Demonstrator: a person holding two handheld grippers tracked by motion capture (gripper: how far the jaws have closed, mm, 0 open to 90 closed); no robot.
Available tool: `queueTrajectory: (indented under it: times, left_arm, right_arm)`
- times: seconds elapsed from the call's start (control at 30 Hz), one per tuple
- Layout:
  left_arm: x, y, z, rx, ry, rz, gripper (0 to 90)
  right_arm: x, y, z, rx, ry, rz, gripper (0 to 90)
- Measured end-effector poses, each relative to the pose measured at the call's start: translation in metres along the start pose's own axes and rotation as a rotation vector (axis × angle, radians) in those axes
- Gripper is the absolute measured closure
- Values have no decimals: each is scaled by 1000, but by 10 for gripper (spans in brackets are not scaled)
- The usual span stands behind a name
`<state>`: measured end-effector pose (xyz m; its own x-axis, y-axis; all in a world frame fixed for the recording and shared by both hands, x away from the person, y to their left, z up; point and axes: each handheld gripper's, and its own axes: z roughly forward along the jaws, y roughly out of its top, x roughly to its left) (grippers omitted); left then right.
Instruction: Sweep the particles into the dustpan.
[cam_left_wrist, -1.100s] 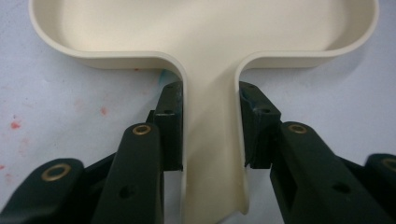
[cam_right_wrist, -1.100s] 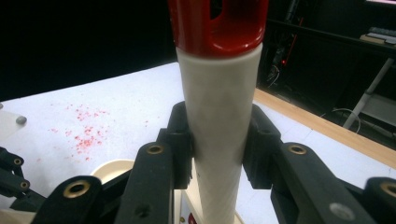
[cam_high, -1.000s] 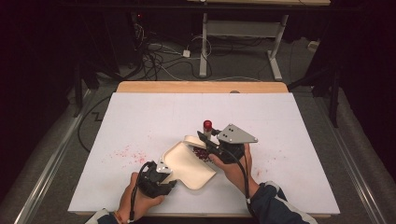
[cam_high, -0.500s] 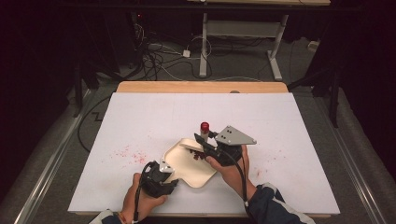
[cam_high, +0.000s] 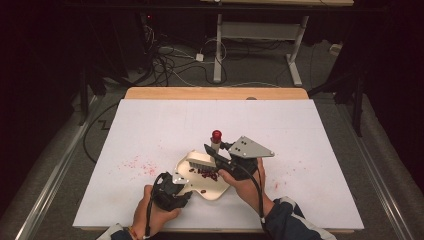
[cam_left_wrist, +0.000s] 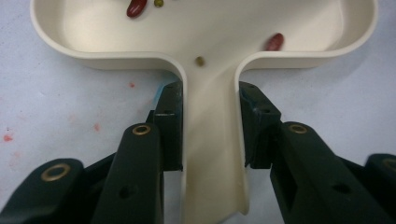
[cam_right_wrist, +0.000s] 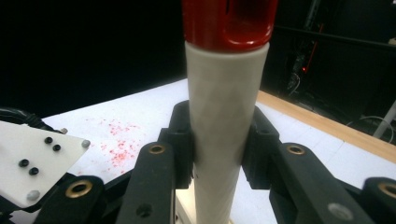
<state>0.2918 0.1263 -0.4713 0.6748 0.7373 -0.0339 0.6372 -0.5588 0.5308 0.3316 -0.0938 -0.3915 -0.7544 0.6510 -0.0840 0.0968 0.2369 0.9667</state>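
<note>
- From the high view we see a cream dustpan (cam_high: 212, 181) lying flat on the white table (cam_high: 300, 130), near its front edge, with dark red beans (cam_high: 206, 173) gathered inside. The left gripper (cam_high: 176, 184) pins the pan's handle from the person's side, which we judge keeps the pan from sliding while beans are swept into it. The right gripper (cam_high: 218, 152) holds a brush (cam_high: 201, 161) by its red-capped handle, bristles down at the pan's far rim, where they can push beans inward. Faint red specks (cam_high: 135, 164) stain the table to the left, and a few more lie to the right.
- In the left gripper view our jaws close narrowly on the dustpan handle (cam_left_wrist: 212, 154), one pad on each side wall. Two red beans (cam_left_wrist: 274, 41) and two small green ones (cam_left_wrist: 200, 60) rest in the tray (cam_left_wrist: 107, 35); the pan sits level on the table.
- In the right gripper view the jaws clamp the pale brush handle (cam_right_wrist: 225, 126) just below its red cap (cam_right_wrist: 227, 21), holding it upright, so we judge the bristles point straight down for sweeping. The bristles themselves are hidden here.
</note>
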Motion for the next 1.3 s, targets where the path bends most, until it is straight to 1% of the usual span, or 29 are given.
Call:
queueTrajectory:
  times: [0.03, 0.07, 0.1, 0.2, 0.23, 0.27, 0.3, 0.33, 0.4, 0.43, 0.47, 0.57, 0.63, 0.67, 0.7, 0.73, 0.77, 0.8, 0.83, 0.87, 0.9, 1.0, 1.03, 1.1, 1.2, 1.23, 1.27, 1.3]
  left_arm:
    - [0, 0, 0, 0, 2, 4, 634]
    - [0, 0, 0, -1, 2, 6, 634]
    - [0, -1, 0, -2, -1, 6, 634]
    - [0, 0, 0, 1, -2, 8, 634]
    - [0, 0, 0, 1, -2, 8, 634]
    - [1, 0, 0, 2, -5, 9, 634]
    - [1, 0, 0, 3, -4, 11, 634]
    - [1, 0, 0, 3, -4, 14, 634]
    - [2, 0, 0, 8, -5, 26, 634]
    - [2, 0, -1, 7, -6, 28, 634]
    - [3, -1, -2, 7, -10, 39, 634]
    - [5, -2, -3, 9, -12, 43, 635]
    - [8, -5, -5, 13, -13, 49, 635]
    - [10, -6, -6, 16, -15, 49, 635]
    - [11, -7, -7, 20, -17, 51, 635]
    - [11, -7, -8, 27, -15, 62, 635]
    - [11, -7, -9, 33, -13, 71, 636]
    - [10, -7, -9, 38, -14, 78, 636]
    - [10, -8, -10, 45, -18, 87, 636]
    - [9, -8, -10, 47, -26, 91, 636]
    - [8, -9, -10, 48, -28, 94, 636]
    - [6, -7, -10, 54, -50, 105, 636]
    - [4, -7, -9, 56, -51, 113, 636]
    - [0, -5, -8, 58, -54, 122, 636]
    - [-3, -2, -6, 60, -59, 118, 636]
    - [-5, -1, -6, 61, -58, 115, 635]
    - [-6, 0, -5, 61, -56, 111, 635]
    - [-8, 1, -4, 64, -51, 110, 635]
  right_arm:
    - [-1, 1, -1, -5, -4, 3, 699]
    - [-3, 2, -2, -12, -17, -4, 700]
    - [-5, 3, -3, -24, -15, -1, 700]
    - [-13, 12, -12, -57, -29, 11, 700]
    - [-13, 12, -12, -57, -29, 11, 700]
    - [-16, 15, -16, -69, -34, 12, 700]
    - [-18, 19, -20, -80, -45, 10, 699]
    - [-23, 23, -26, -92, -69, 11, 699]
    - [-30, 23, -32, -74, -76, 19, 699]
    - [-30, 23, -32, -74, -76, 19, 699]
    - [-35, 20, -37, -51, -83, 25, 699]
    - [-43, 12, -44, -14, -111, 25, 699]
    - [-46, 10, -46, -5, -119, 28, 699]
    - [-51, 7, -52, 13, -131, 41, 699]
    - [-53, 5, -55, 24, -139, 46, 699]
    - [-53, 5, -55, 24, -139, 46, 699]
    - [-54, 2, -57, 36, -141, 49, 699]
    - [-56, -1, -61, 63, -166, 48, 699]
    - [-57, -2, -63, 74, -179, 52, 699]
    - [-57, -2, -63, 74, -179, 52, 699]
    - [-59, -3, -67, 88, -198, 58, 699]
    - [-58, -5, -68, 100, -209, 69, 699]
    - [-58, -5, -67, 106, -213, 60, 699]
    - [-55, -6, -65, 119, -225, 65, 699]
    - [-49, -5, -63, 130, -234, 57, 699]
    - [-43, -4, -62, 138, -230, 66, 699]
    - [-43, -4, -62, 138, -230, 66, 699]
    - [-40, -4, -61, 139, -224, 62, 699]
